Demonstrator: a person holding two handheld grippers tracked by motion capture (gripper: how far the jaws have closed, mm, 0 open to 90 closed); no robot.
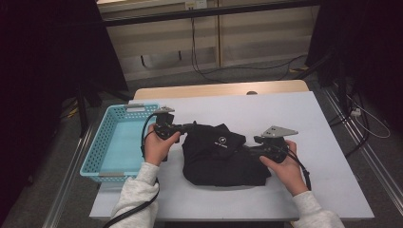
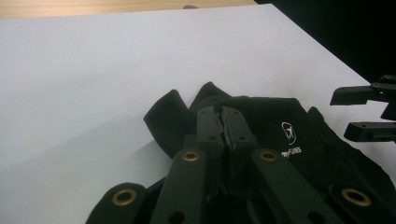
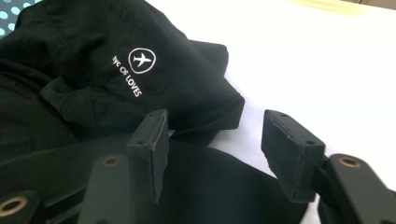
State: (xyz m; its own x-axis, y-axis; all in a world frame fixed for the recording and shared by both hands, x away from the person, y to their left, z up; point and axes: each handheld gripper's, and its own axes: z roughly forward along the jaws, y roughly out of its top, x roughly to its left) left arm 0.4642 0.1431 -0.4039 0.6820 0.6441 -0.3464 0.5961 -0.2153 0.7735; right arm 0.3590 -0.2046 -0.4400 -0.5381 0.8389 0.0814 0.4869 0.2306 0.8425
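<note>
Two grippers work on one black garment (image 1: pixel 219 154) that lies bunched near the middle of the table (image 1: pixel 313 118), a little toward its near edge. A small white logo with a plane (image 3: pixel 141 59) shows on the cloth's upper side.

At the garment's far left corner, the left gripper (image 2: pixel 221 122) has its jaws pressed together; a thin fold of the black cloth seems pinched between them, though dark on dark makes it hard to be sure. The left hand (image 1: pixel 159 145) holds that gripper just beside the basket (image 1: pixel 102 147), a light blue one that sits at the table's left edge.

At the garment's right side, the right gripper (image 3: pixel 214 144) has its jaws apart. The cloth lies under and behind them, its folded edge near the one pad, and neither pad presses on it. The right hand (image 1: pixel 284 167) holds that gripper low over the table, close to the garment's right edge.
</note>
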